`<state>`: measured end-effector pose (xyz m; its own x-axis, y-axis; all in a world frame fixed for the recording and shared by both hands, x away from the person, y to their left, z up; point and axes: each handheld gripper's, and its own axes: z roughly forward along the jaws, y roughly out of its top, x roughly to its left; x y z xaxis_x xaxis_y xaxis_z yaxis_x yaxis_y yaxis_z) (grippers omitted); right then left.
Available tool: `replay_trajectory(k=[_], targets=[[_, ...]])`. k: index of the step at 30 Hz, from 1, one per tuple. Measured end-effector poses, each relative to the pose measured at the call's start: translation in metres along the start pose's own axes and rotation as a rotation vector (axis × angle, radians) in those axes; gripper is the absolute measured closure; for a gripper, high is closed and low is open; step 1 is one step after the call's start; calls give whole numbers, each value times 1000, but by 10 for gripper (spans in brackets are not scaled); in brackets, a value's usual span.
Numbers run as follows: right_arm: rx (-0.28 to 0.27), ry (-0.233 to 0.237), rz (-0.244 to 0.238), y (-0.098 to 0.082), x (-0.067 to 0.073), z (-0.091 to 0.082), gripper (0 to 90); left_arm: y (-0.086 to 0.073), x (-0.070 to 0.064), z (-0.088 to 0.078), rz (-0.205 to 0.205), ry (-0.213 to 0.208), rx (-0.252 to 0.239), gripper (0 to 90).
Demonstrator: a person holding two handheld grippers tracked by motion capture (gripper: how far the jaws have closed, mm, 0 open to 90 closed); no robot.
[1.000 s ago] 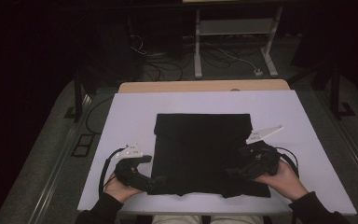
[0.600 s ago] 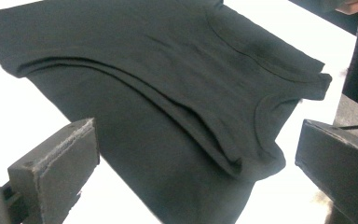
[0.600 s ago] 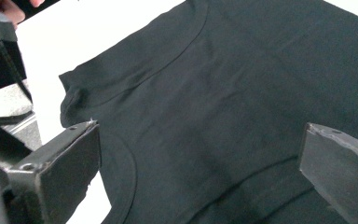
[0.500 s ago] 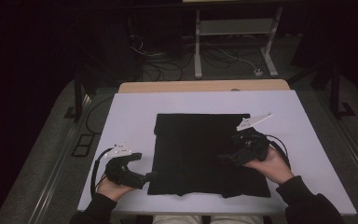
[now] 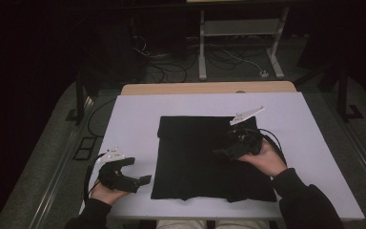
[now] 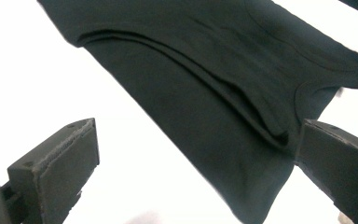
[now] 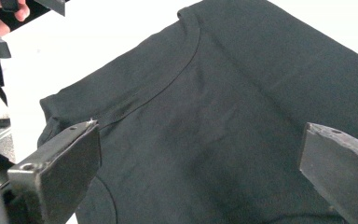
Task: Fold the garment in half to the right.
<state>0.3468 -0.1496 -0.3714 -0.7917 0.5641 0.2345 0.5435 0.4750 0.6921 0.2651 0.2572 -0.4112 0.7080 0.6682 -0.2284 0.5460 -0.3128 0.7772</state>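
Observation:
A black folded T-shirt (image 5: 205, 152) lies flat in the middle of the white table (image 5: 136, 119). My left gripper (image 5: 136, 171) rests on the table just left of the shirt's near left corner, jaws wide open and empty. In the left gripper view its gripper (image 6: 196, 140) faces the shirt's (image 6: 223, 93) layered edge. My right gripper (image 5: 225, 147) hovers over the right half of the shirt, open. The right gripper view has its gripper (image 7: 200, 140) above the curved collar seam (image 7: 168, 79), with nothing between the jaws.
A wooden table edge (image 5: 209, 88) borders the far side of the white top. Behind it, on the dark floor, are cables (image 5: 171, 67) and a metal stand (image 5: 238, 28). Bare white surface lies on either side of the shirt.
Both grippers left the shirt's near corners. The left one drew back to the left onto bare table. The right one moved away from me and inward over the shirt.

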Motion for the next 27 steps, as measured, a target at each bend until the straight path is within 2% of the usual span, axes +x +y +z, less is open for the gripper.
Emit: replay_trajectory(k=[2,6,13,17,19,27], targets=[[5,2,-7,4,0,4,0,-2,1,1,1,8,17,0],[-2,-9,-3,10,0,12,0,-6,1,6,14,-4,48,0],[-10,-16,-1,22,-5,23,0,-10,0,11,31,-21,69,0],[-8,-14,1,29,-6,30,0,-10,-5,18,36,-54,89,0],[-5,-22,-1,32,-8,34,0,-10,-7,21,50,-63,105,0],[-10,-26,4,48,-13,47,0,-12,-11,27,77,-92,120,0]])
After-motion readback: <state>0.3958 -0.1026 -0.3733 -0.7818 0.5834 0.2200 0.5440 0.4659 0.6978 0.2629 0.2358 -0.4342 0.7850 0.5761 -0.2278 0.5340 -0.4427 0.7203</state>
